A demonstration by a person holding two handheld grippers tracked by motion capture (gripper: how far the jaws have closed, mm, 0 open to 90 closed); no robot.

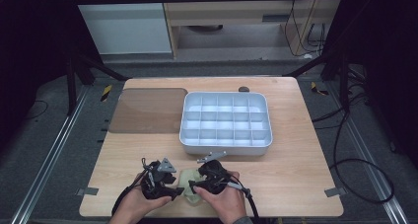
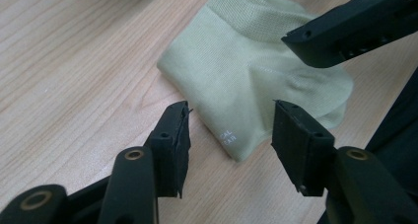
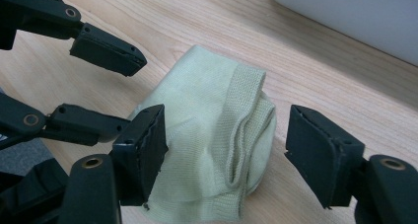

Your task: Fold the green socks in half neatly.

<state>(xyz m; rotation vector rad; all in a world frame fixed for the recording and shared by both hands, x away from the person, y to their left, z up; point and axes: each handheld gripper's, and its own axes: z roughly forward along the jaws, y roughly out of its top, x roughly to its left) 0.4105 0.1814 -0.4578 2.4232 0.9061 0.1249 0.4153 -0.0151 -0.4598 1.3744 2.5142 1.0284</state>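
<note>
A folded pale green sock [image 1: 191, 188] lay on the wooden table [image 1: 296, 184] just in front of the white compartment tray [image 1: 226, 143], between the two grippers. The left gripper [image 2: 230, 125] stood part open over the sock's folded corner and the right gripper [image 3: 224, 155] stood wide on either side of its cuff end, neither pressing the cloth. To lift the fold whole, each pair of jaws probably needed to sink lower and pinch every layer before rising toward the tray.
</note>
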